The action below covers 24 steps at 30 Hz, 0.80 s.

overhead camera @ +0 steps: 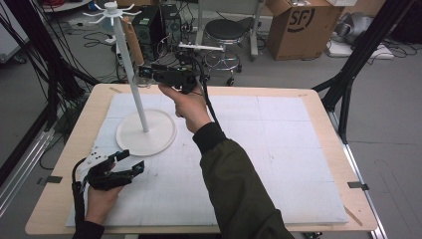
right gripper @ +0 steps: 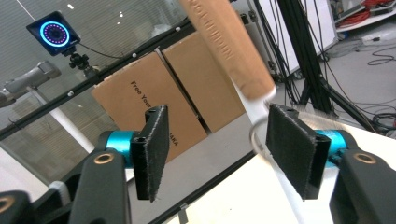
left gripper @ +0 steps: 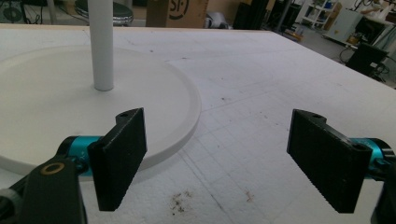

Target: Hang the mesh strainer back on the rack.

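Observation:
A white rack stands on the table's left half, its pole (overhead camera: 130, 64) rising from a round base (overhead camera: 159, 137) to a ring of hooks (overhead camera: 110, 11). A brown cork-like handle (overhead camera: 134, 42) hangs tilted beside the pole. My right gripper (overhead camera: 143, 72) is held high at the pole, just below that handle. In the right gripper view it (right gripper: 217, 140) is open, and the handle (right gripper: 229, 46) with its white looped end (right gripper: 254, 119) sits close to the right jaw. My left gripper (overhead camera: 133, 160) rests low and open in front of the base (left gripper: 46, 107), nothing between its jaws (left gripper: 219, 140).
A white foam mat (overhead camera: 278, 149) covers the wooden table (overhead camera: 318, 99). Beyond the far edge are a black stool (overhead camera: 226, 30), a cardboard box (overhead camera: 301, 25), cables and black frame legs (overhead camera: 348, 74). The person's right sleeve (overhead camera: 234, 184) crosses the table's middle.

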Motion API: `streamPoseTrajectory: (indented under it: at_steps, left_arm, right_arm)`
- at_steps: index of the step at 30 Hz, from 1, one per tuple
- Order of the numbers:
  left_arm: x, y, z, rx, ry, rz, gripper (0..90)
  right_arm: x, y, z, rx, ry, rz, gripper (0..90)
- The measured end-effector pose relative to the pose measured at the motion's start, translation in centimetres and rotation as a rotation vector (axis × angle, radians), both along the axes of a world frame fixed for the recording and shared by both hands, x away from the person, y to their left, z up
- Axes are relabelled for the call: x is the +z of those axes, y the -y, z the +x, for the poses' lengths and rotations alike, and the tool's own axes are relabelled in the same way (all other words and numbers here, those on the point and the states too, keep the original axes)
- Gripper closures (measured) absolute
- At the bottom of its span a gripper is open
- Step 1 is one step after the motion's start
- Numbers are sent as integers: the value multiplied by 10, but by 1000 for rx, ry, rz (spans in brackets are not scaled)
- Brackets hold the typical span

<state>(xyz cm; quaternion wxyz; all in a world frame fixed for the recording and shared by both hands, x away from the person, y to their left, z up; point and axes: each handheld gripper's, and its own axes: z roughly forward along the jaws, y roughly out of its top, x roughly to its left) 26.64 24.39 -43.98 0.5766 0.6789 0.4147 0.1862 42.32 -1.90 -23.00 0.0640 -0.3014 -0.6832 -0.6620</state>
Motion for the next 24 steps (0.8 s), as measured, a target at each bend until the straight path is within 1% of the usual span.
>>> streamPoseTrajectory:
  at_steps: [3, 8, 10, 11, 12, 13, 15, 18, 22, 24]
  left_arm:
    - [0, 0, 0, 0, 2, -1, 205]
    - [0, 0, 0, 4, 3, 1, 198]
    - [0, 0, 0, 4, 3, -2, 196]
    - [0, 1, 0, 5, 3, -2, 196]
    - [0, 1, 0, 6, 0, -1, 195]
    - [0, 1, 0, 5, -2, -6, 194]
    - [0, 2, 0, 2, -1, -7, 194]
    - [1, 2, 0, -2, 0, -1, 194]
    - [0, 2, 0, -1, 1, -2, 195]
    - [0, 2, 0, -1, 1, -3, 195]
  right_arm:
    - [0, 3, -2, -7, -11, -10, 372]
    - [-3, 12, -7, -27, 7, -30, 358]
    - [-5, 16, -10, -33, 18, -63, 342]
    - [-8, 18, -11, -18, 33, -94, 302]
    - [-9, 19, -12, -14, 38, -104, 269]
    - [-12, 22, -13, -9, 48, -125, 269]
    - [-14, 24, -15, -8, 52, -147, 256]
    - [-16, 28, -18, -12, 55, -148, 256]
    - [-20, 33, -21, -9, 55, -137, 245]
    - [-23, 38, -21, 9, 33, -115, 219]
